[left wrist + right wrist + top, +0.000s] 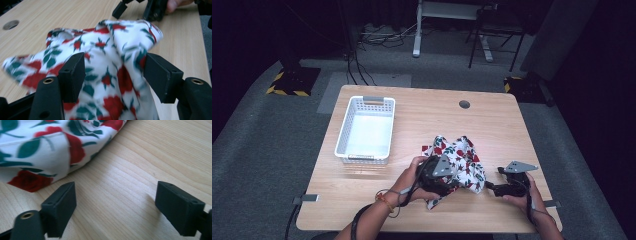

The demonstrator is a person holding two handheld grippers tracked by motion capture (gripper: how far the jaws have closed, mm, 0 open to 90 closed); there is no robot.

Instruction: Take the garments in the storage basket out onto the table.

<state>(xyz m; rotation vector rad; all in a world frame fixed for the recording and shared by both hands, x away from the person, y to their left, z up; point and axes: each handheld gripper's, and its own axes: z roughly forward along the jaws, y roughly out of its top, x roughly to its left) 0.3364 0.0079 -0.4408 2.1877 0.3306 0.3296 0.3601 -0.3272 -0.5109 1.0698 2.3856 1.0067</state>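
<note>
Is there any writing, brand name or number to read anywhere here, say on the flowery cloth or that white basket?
None to read.
Floral cloth: a printed pattern of red flowers and green leaves, no lettering.
White basket: no label visible.
Wooden table: plain wood grain, unmarked.

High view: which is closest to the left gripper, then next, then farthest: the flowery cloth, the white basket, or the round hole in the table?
1. Flowery cloth, right at the left gripper.
2. White basket, far-left.
3. Round hole, by the far edge.

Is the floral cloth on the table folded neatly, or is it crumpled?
Crumpled. The floral cloth lies in an uneven heap with raised folds and corners sticking out, beside the white basket.
</note>
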